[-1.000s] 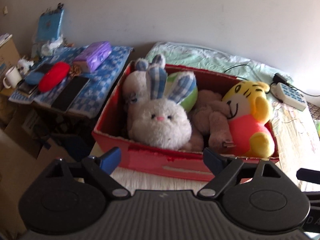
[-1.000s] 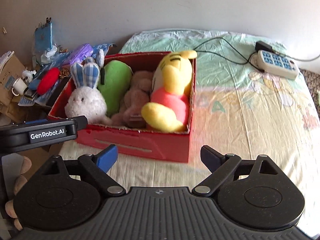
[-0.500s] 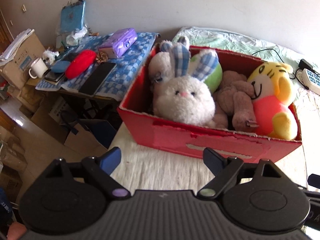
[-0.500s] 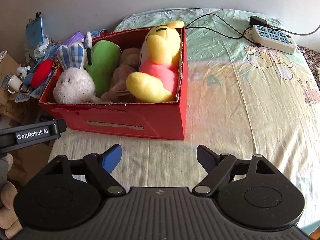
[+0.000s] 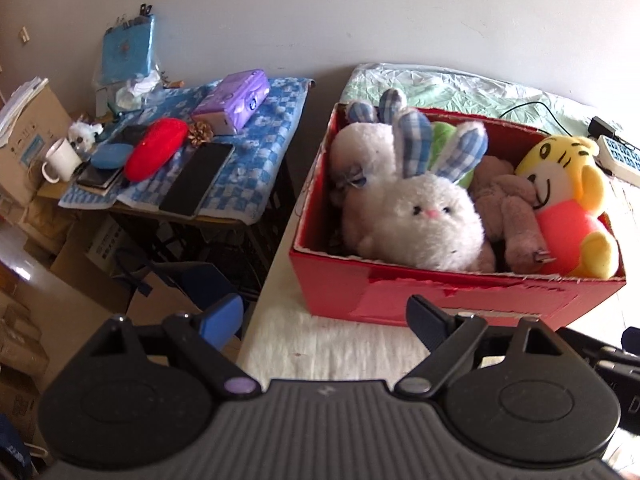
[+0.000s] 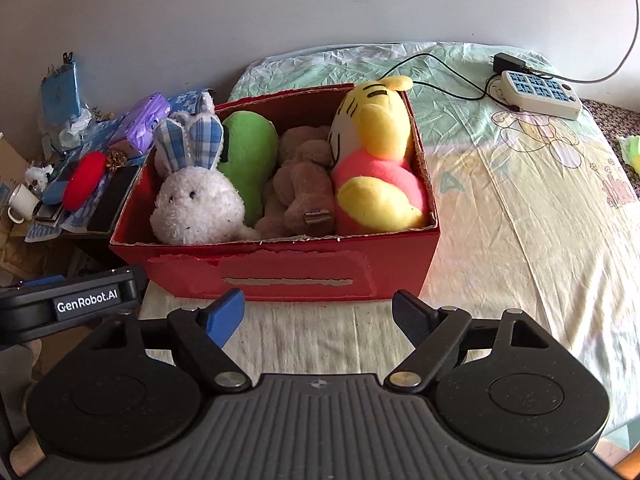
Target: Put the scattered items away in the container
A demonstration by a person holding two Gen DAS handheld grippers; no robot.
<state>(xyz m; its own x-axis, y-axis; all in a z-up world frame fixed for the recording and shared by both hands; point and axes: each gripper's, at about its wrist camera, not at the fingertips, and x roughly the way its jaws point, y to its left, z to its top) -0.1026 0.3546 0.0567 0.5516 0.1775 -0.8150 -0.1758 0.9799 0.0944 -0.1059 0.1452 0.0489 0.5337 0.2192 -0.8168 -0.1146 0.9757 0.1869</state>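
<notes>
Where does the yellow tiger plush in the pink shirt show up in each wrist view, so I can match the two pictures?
Left wrist: the yellow tiger plush lies at the right end of the red box, at right of frame, face visible.
Right wrist: the yellow tiger plush fills the box's right end, just right of centre, seen from the side.
Shared landmark: the white bunny with blue checked ears, at the box's opposite end.

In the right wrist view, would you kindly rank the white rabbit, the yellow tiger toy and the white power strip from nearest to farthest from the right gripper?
1. White rabbit: front left corner of the red box, closest to the right gripper.
2. Yellow tiger toy: right end of the box, stretching toward its back.
3. White power strip: far right on the bedsheet, beyond the box.
</notes>
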